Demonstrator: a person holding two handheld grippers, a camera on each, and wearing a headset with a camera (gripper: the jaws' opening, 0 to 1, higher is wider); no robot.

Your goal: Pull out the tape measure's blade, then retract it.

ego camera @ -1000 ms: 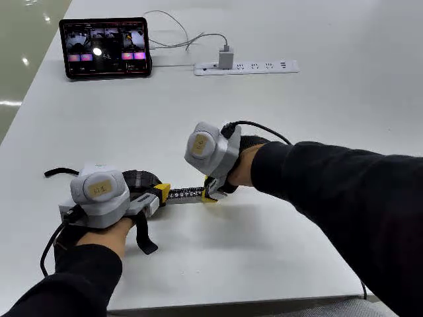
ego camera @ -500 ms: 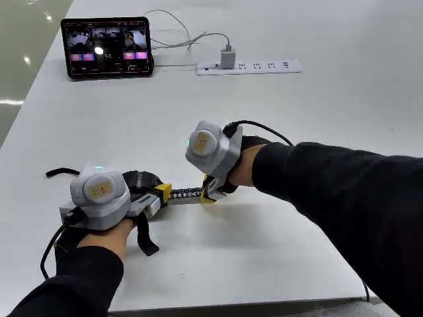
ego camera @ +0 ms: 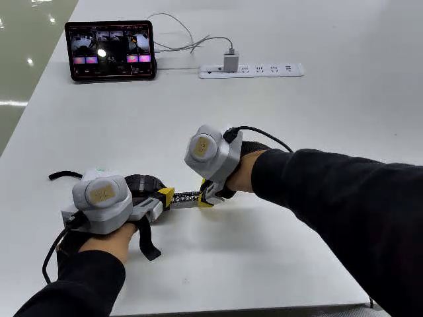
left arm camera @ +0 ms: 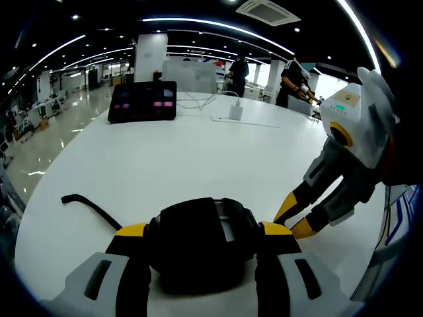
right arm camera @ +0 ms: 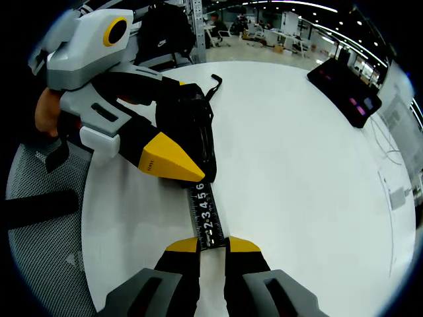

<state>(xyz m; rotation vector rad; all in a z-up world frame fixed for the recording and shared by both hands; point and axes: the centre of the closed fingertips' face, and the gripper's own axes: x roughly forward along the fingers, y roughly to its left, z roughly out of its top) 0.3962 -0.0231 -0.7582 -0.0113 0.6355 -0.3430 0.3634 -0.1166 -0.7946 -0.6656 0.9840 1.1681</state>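
On the table (ego camera: pixel 277 125) sits the tape measure (ego camera: pixel 140 183), with the left gripper (left arm camera: pixel 203 231) clamped round its case. The right gripper (right arm camera: pixel 211 246) pinches the blade (right arm camera: pixel 204 211) end, probably at the hook, which the jaws hide. The blade is out a short way, scale reading to 6. Judged: early pull or late retraction; can't tell which.

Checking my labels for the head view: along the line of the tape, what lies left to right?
Going right: black strap → tape measure case → blade → right claw, shut on the blade's end.
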